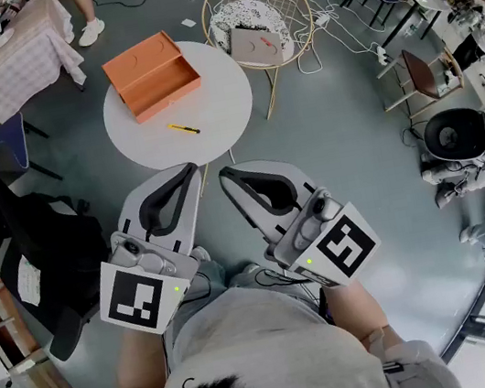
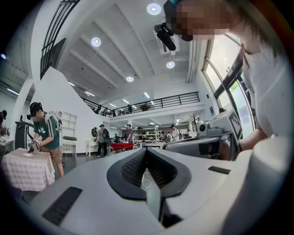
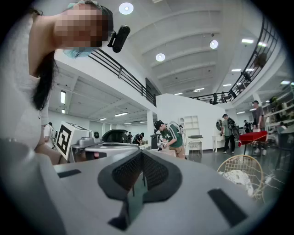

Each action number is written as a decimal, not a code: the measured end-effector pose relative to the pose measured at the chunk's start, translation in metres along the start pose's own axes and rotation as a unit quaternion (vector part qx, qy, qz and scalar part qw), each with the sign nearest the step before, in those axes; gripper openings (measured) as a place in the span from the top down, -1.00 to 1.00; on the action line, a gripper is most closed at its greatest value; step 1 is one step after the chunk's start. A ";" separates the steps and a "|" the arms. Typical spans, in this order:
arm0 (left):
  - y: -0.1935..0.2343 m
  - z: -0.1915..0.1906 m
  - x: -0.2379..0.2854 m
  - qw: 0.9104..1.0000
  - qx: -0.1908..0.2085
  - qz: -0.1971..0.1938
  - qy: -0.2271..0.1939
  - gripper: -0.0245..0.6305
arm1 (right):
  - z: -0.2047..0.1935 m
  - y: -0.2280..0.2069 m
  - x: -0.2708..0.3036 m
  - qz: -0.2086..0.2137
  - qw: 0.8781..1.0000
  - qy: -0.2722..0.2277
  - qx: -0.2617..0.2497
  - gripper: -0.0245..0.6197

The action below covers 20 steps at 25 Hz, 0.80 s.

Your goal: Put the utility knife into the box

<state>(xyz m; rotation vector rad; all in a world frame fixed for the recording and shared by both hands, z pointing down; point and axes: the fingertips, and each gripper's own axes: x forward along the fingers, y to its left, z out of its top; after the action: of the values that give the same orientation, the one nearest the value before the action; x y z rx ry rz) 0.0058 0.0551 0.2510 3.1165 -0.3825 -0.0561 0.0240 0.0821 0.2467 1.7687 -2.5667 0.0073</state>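
Two tools are held low, close to the person's body, both aimed toward the round white bench (image 1: 215, 91). The left tool (image 1: 190, 167) is clenched: in the left gripper view the left tool (image 2: 146, 151) has its dark pads pressed together with nothing between them. The right tool (image 1: 226, 173) is clenched too, and the right gripper view shows the right tool (image 3: 141, 155) equally empty. The yellow utility knife (image 1: 183, 128) lies flat on the bench, near the orange box (image 1: 152, 74) but apart from it, on the side toward the person. Neither tool touches the knife. A wire chair (image 1: 273, 92) stands beyond the bench
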 end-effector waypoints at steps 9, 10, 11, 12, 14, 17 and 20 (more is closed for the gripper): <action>0.011 0.002 -0.006 1.000 0.001 -0.006 -0.001 0.90 | 0.004 0.006 0.013 -0.001 1.000 -0.002 -0.003 0.90; 0.014 0.002 -0.006 1.000 0.000 -0.007 -0.002 0.90 | 0.004 0.006 0.015 -0.002 1.000 -0.001 -0.003 0.90; 0.017 0.003 -0.006 1.000 0.001 -0.008 -0.003 0.90 | 0.004 0.005 0.018 -0.002 1.000 -0.001 -0.002 0.90; 0.020 0.003 -0.006 1.000 0.001 -0.008 -0.005 0.90 | 0.003 0.004 0.021 -0.003 1.000 0.000 -0.001 0.90; 0.028 0.004 -0.005 1.000 0.005 -0.009 -0.008 0.90 | 0.003 0.002 0.028 -0.004 1.000 0.000 0.004 0.90; 0.034 0.006 -0.007 1.000 0.012 -0.006 -0.010 0.90 | 0.002 -0.002 0.030 -0.009 1.000 0.004 0.008 0.90; 0.040 0.011 -0.010 1.000 0.020 0.001 -0.014 0.90 | 0.002 -0.006 0.028 -0.019 1.000 0.010 0.005 0.90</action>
<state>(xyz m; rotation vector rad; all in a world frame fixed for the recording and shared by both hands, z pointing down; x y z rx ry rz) -0.0140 0.0189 0.2411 3.1587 -0.3931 -0.0948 0.0195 0.0533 0.2451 1.8123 -2.5226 0.0386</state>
